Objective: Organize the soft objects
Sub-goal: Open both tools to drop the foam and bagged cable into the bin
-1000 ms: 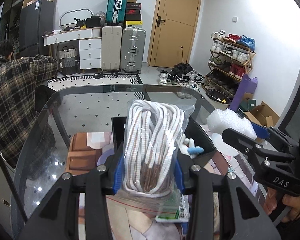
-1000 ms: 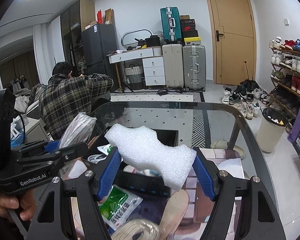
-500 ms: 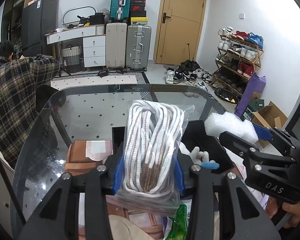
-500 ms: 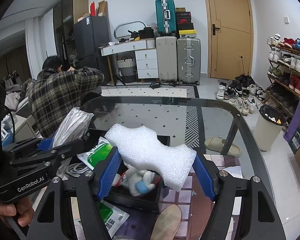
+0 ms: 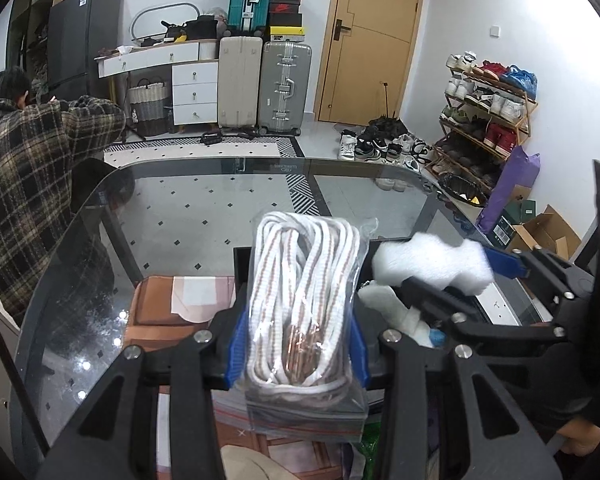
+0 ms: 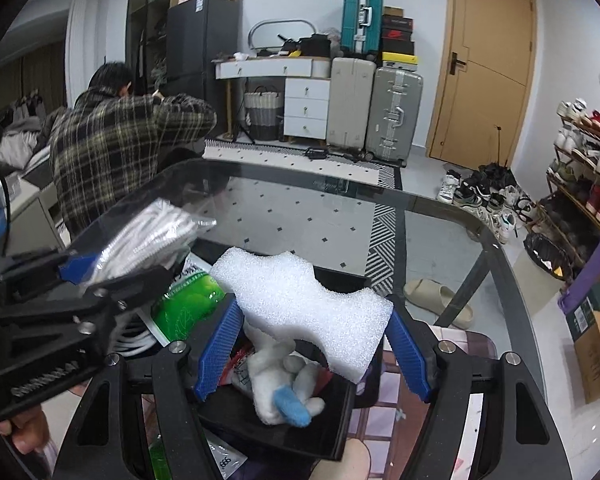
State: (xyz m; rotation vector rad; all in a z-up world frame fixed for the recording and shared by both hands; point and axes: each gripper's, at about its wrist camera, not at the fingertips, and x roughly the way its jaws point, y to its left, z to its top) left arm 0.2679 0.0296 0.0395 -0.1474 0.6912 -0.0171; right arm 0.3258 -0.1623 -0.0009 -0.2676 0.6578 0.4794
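Observation:
My left gripper (image 5: 298, 344) is shut on a clear bag of white rope (image 5: 306, 300) and holds it upright over the near side of a black box (image 5: 242, 264). The bag also shows in the right wrist view (image 6: 152, 232). My right gripper (image 6: 314, 344) is shut on a white foam block (image 6: 308, 308) and holds it above the black box (image 6: 332, 432). The foam also shows in the left wrist view (image 5: 432, 268). A white plush toy with a blue tip (image 6: 284, 384) lies inside the box.
The box stands on a glass table (image 5: 204, 208). A green packet (image 6: 188, 304) lies left of the box. A brown pad (image 5: 160, 304) lies on the table's left. A person in a plaid shirt (image 5: 28, 184) crouches beyond the left edge.
Both grippers have moved forward over the black box with their loads. The plush toy in the box has come into fuller view under the foam.

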